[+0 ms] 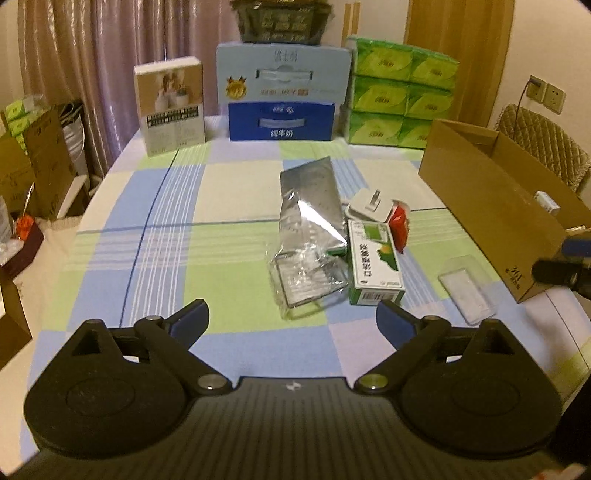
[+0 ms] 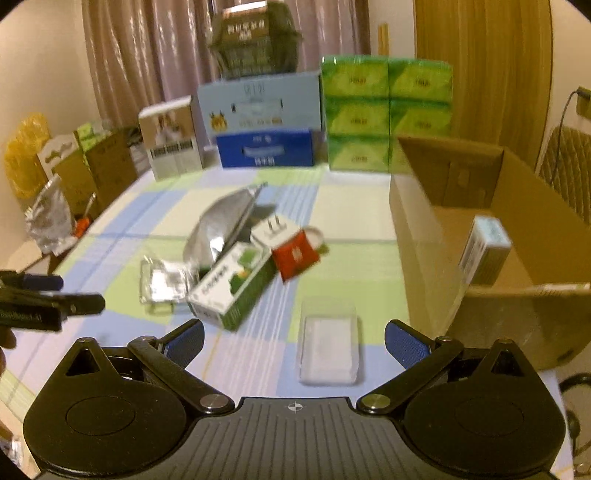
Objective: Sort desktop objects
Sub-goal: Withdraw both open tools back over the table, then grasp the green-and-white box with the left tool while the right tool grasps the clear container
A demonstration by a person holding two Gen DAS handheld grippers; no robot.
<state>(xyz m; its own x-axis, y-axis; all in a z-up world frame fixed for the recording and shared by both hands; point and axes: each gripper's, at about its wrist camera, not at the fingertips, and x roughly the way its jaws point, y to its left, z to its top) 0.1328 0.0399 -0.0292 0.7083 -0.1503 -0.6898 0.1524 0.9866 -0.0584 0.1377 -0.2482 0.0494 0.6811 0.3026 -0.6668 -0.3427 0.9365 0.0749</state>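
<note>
Loose items lie mid-table: a green-and-white medicine box point(image 1: 373, 264) point(image 2: 232, 286), a silver foil bag point(image 1: 312, 203) point(image 2: 221, 227), a clear plastic wrapper point(image 1: 308, 280) point(image 2: 160, 282), a white plug adapter point(image 1: 369, 205) point(image 2: 273, 230), a red packet point(image 1: 400, 225) point(image 2: 295, 256) and a clear plastic case point(image 1: 467, 290) point(image 2: 328, 343). An open cardboard box point(image 1: 491, 206) point(image 2: 424, 236) at the right holds a small box point(image 2: 485, 249). My left gripper point(image 1: 291, 321) is open and empty, near the wrapper. My right gripper point(image 2: 293, 341) is open and empty, around the clear case without touching.
Against the back stand a beige carton point(image 1: 171, 105), light blue and dark blue cartons point(image 1: 282, 99), green tissue packs point(image 1: 400, 96) and a dark basket point(image 1: 282, 20). Cardboard boxes point(image 1: 44, 162) stand off the table's left edge. A chair point(image 1: 543, 146) stands behind the open box.
</note>
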